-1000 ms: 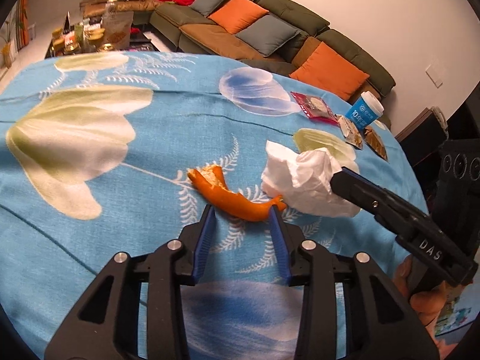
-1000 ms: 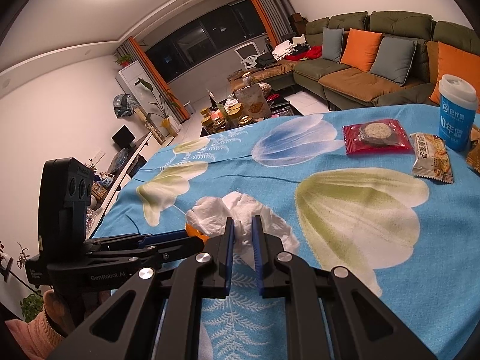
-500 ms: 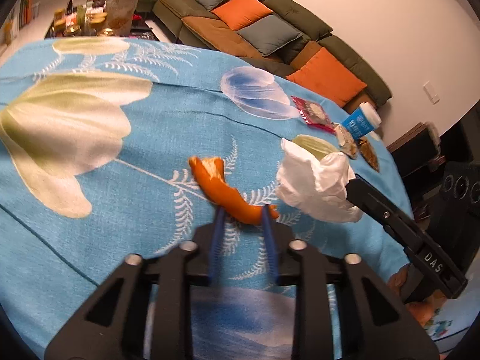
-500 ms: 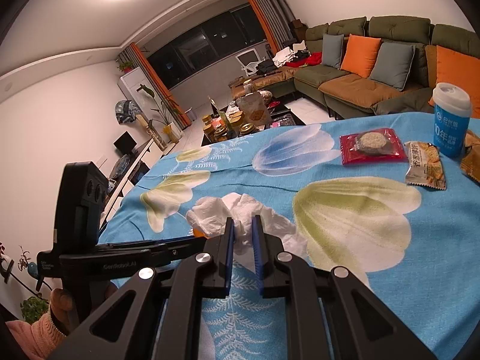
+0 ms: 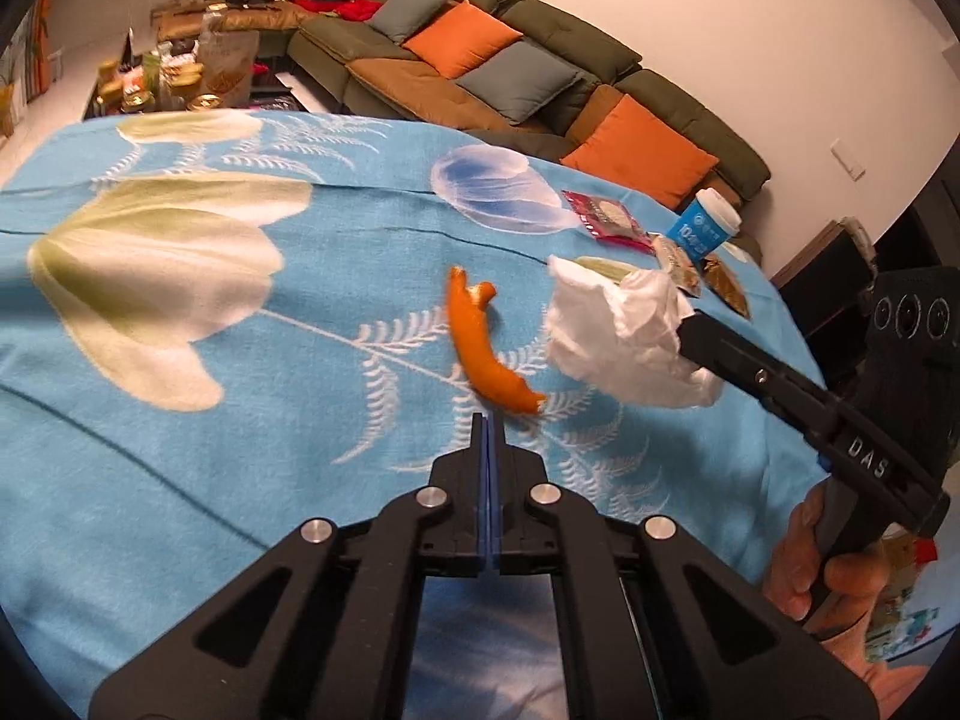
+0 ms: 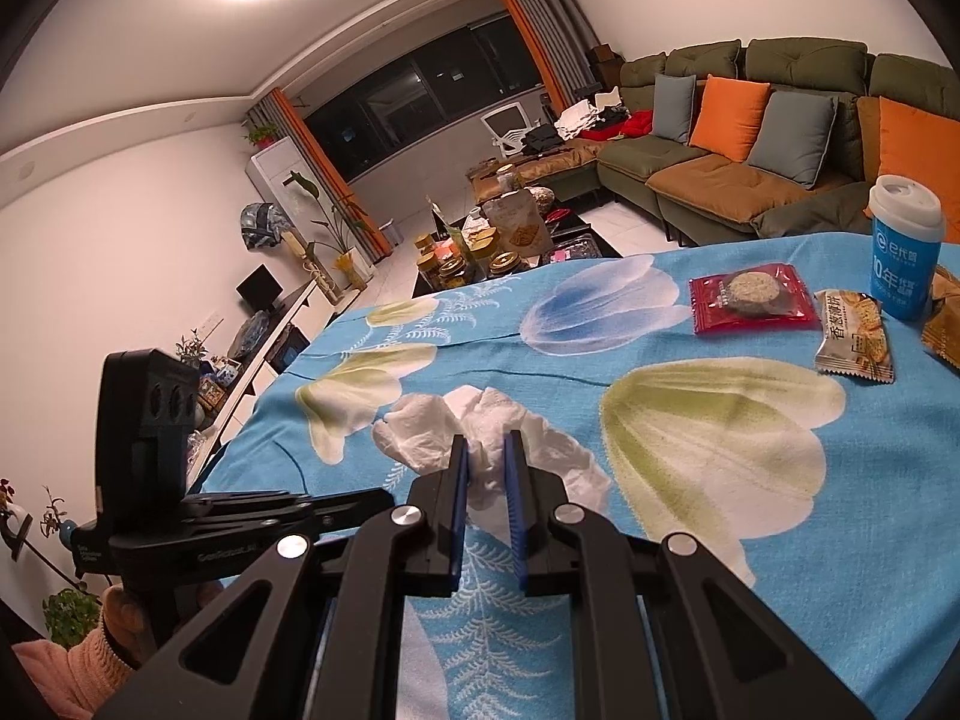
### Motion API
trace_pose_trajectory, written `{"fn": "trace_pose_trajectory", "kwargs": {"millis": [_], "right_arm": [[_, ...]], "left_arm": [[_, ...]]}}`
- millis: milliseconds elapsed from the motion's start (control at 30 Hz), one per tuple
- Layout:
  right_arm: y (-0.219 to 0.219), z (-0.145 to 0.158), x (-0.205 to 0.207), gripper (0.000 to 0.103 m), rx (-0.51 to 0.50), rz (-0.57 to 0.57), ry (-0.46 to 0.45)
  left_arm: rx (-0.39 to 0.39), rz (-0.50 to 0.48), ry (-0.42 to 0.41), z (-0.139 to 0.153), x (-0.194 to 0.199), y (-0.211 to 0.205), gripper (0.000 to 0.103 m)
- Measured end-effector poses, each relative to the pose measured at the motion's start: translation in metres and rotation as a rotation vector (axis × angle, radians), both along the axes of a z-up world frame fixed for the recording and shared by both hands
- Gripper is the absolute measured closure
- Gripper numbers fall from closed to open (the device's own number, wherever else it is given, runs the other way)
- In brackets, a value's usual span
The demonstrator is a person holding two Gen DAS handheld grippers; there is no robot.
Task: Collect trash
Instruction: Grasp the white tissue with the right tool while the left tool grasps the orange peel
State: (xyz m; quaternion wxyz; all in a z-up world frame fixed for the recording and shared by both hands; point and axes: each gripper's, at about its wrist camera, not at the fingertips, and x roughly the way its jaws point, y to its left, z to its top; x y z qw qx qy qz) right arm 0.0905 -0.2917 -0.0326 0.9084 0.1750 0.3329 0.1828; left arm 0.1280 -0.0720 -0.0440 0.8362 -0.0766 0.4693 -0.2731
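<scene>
A curled orange peel [image 5: 480,348] lies on the blue flowered tablecloth [image 5: 180,372]. Its near end sits just beyond and to the right of my left gripper [image 5: 487,420]. That gripper is shut, blue pads flat together, and no peel shows between them. My right gripper [image 6: 485,462] is shut on a crumpled white tissue [image 6: 498,426], which bulges out past both pads. In the left wrist view the tissue [image 5: 624,336] hangs at the tip of the right gripper [image 5: 684,324], close to the right of the peel. A hand holds each gripper's handle.
At the table's far right stand a blue paper cup [image 6: 906,246], a red biscuit packet [image 6: 750,297], a cracker packet [image 6: 855,330] and a brown wrapper [image 6: 942,312]. Beyond the table are a green sofa [image 6: 750,138] with orange and grey cushions and a cluttered low table [image 6: 498,240].
My left jaws went from open on either side of the peel to fully together. The peel swung round and now lies past the tips. My right gripper kept its hold on the tissue.
</scene>
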Motion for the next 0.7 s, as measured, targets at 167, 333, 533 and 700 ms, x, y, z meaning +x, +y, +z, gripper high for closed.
{"fn": "trace_pose_trajectory", "kwargs": {"millis": [167, 333, 533, 700], "right_arm": [[-0.002, -0.002, -0.001, 0.092, 0.013, -0.015, 0.002], [-0.006, -0.005, -0.003, 0.092, 0.007, -0.024, 0.016], [-0.011, -0.006, -0.003, 0.092, 0.017, -0.031, 0.021], [-0.005, -0.003, -0.005, 0.092, 0.02, -0.016, 0.008]], "left_arm": [[0.023, 0.001, -0.01, 0.005, 0.009, -0.008, 0.078], [0.044, -0.004, 0.017, -0.006, 0.028, -0.025, 0.067], [0.038, -0.02, 0.008, -0.006, 0.028, -0.031, 0.082], [0.04, -0.021, -0.013, -0.002, 0.017, -0.025, 0.088]]}}
